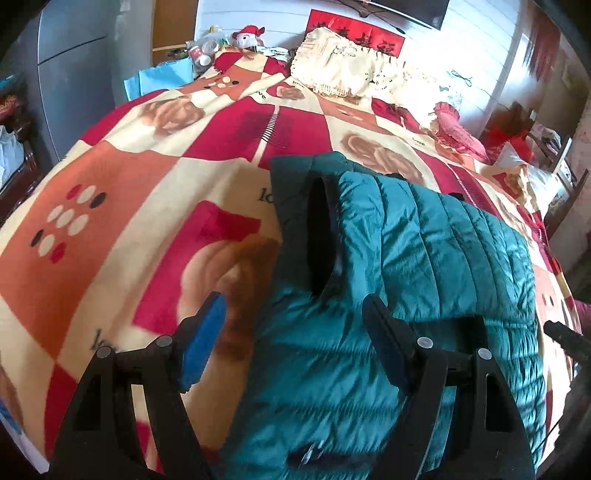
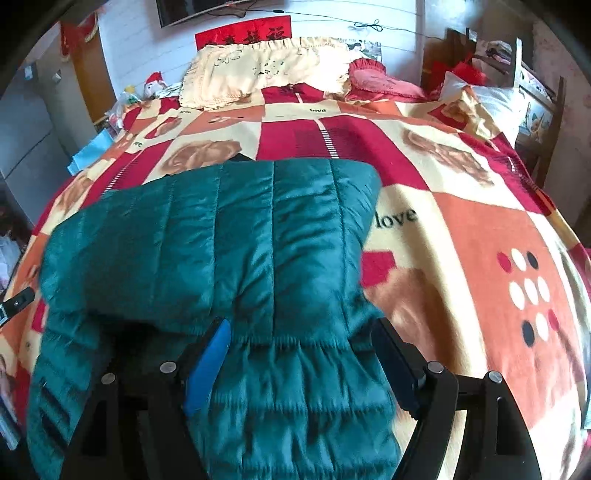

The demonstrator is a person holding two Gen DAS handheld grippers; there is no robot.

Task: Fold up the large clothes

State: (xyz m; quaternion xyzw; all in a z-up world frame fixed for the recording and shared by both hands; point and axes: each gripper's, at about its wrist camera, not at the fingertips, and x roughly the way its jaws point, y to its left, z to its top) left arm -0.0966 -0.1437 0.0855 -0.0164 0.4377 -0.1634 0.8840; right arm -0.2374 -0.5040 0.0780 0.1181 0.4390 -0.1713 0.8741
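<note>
- One teal quilted vest (image 1: pixel 424 266) lies on the bed, partly folded: an upper layer is doubled back over the lower layer, with a dark armhole (image 1: pixel 321 236) showing at its left edge in the left wrist view.
- One patterned blanket (image 1: pixel 129 206) (red, orange and cream squares, printed "love") covers the bed beneath the vest.
- Pillows at the head of the bed: one cream frilled pillow (image 2: pixel 266 70) and one red frilled pillow (image 2: pixel 380 79) beside it.
- One small stuffed toy (image 1: pixel 248 35) sits near the bed's far corner.
- Left gripper (image 1: pixel 295 332): fingers spread wide, holding nothing; it hangs over the vest's near left edge, one finger above blanket, the other above vest.
- Right gripper (image 2: pixel 301 354): fingers spread wide, nothing clamped; both straddle the vest's near portion (contact with the fabric cannot be told).
- No containers can be made out with certainty.
</note>
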